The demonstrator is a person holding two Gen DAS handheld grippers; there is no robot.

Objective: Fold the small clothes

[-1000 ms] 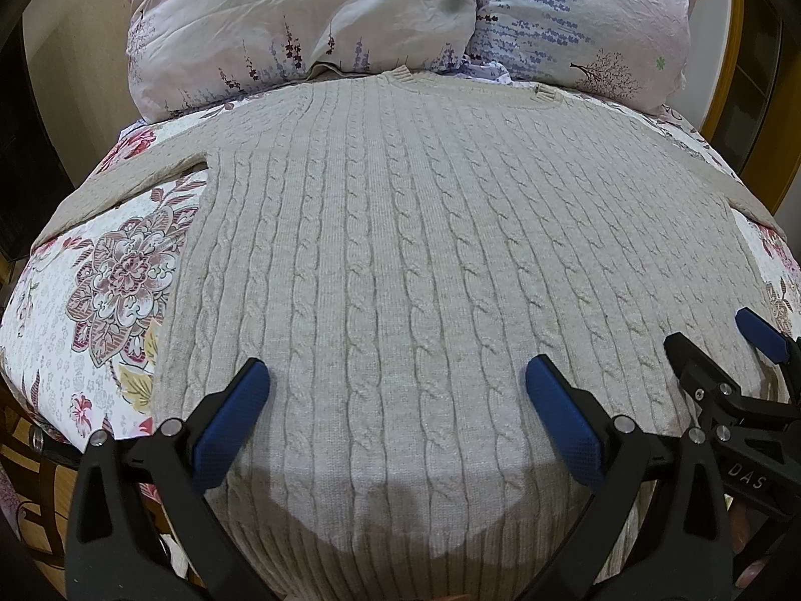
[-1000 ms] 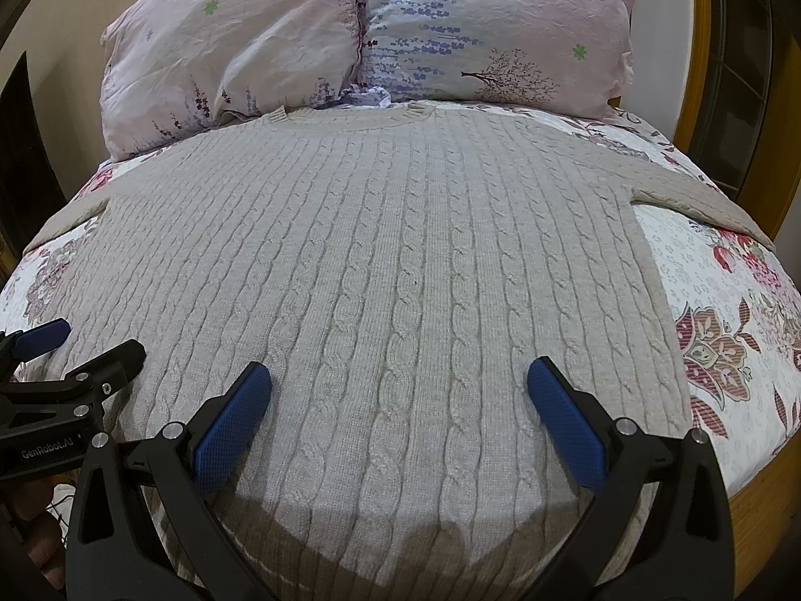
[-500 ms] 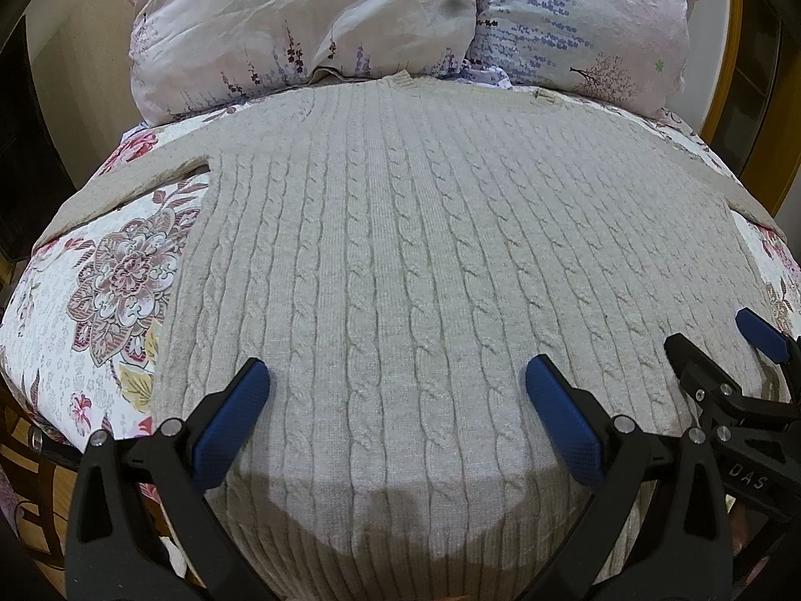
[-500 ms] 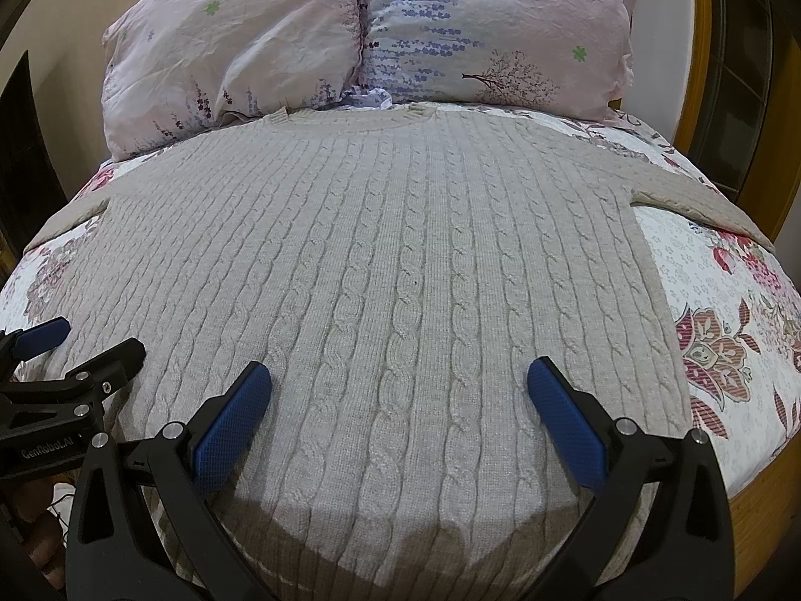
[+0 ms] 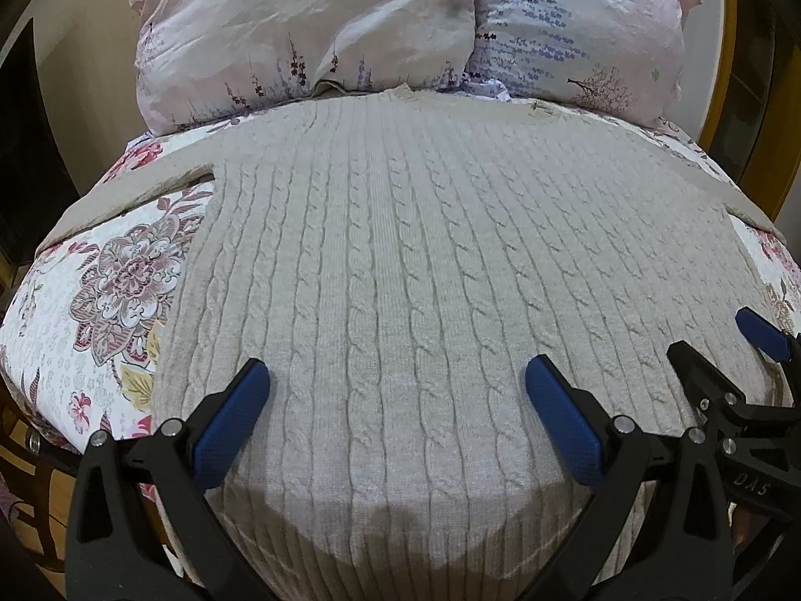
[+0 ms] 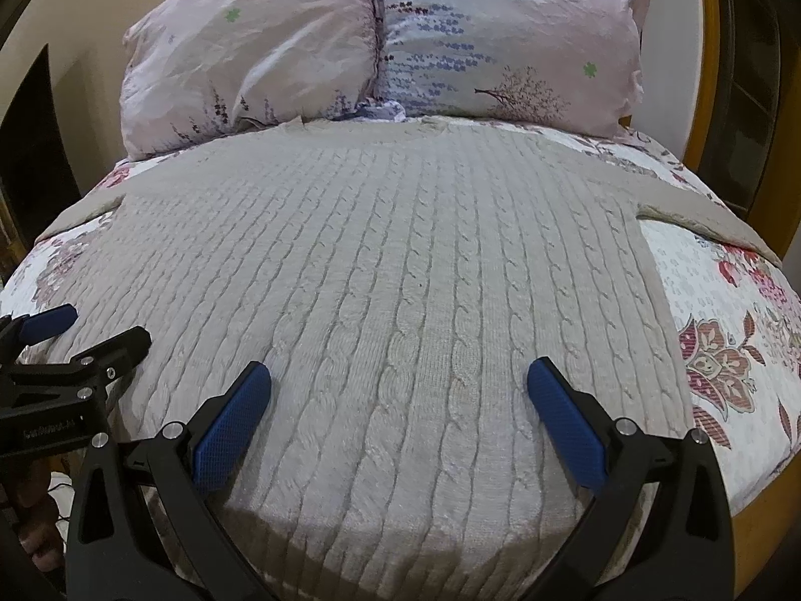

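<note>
A beige cable-knit sweater (image 5: 410,270) lies flat on the bed, collar toward the pillows, sleeves spread to both sides; it also shows in the right wrist view (image 6: 390,270). My left gripper (image 5: 395,400) is open and empty over the sweater's lower left part near the hem. My right gripper (image 6: 398,400) is open and empty over the lower right part. The right gripper shows at the right edge of the left wrist view (image 5: 721,355); the left gripper shows at the left edge of the right wrist view (image 6: 85,335).
A floral bedspread (image 5: 100,290) covers the bed. Two pink floral pillows (image 5: 310,35) (image 5: 580,25) lean at the head. A wooden bed frame (image 6: 766,541) edges the right side, and a wooden headboard post (image 5: 721,75) stands behind.
Both grippers have tilted or lifted a little, so the pillows sit lower in view. The sweater has not moved and both grippers stay open.
</note>
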